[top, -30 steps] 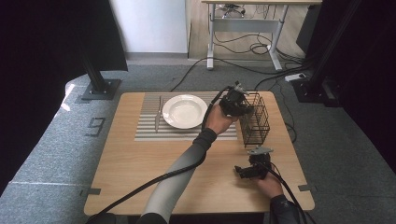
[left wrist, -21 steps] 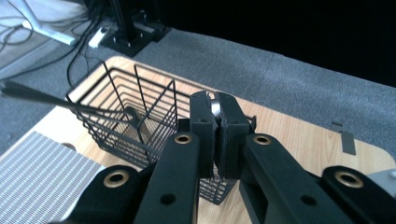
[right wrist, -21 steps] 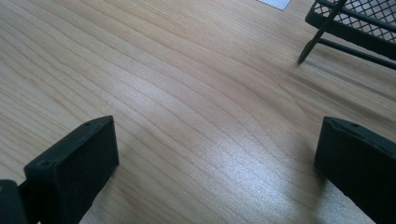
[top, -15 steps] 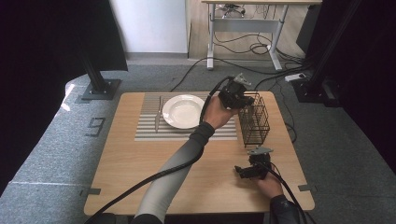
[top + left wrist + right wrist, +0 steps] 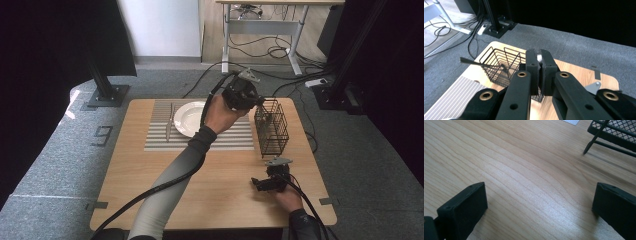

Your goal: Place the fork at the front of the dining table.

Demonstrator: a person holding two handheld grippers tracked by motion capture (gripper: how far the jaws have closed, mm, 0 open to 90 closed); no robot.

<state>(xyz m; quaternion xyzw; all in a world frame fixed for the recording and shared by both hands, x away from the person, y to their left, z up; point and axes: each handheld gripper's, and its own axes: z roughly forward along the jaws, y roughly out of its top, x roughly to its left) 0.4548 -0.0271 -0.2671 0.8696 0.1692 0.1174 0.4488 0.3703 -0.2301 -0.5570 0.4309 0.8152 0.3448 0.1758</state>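
My left tool hangs closed over the wire basket, at three o'clock from the plate. My right tool rests open on the bench, probably to stay clear.

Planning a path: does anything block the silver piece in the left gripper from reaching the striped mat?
Nothing visible: left gripper holds the silver piece clear of the wire basket; mat beside plate lies bare.

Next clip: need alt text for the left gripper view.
The left gripper, black padded jaws shut on a silvery utensil of unclear kind, hangs above a black wire basket on a light wooden table. A dark utensil handle juts from the basket.
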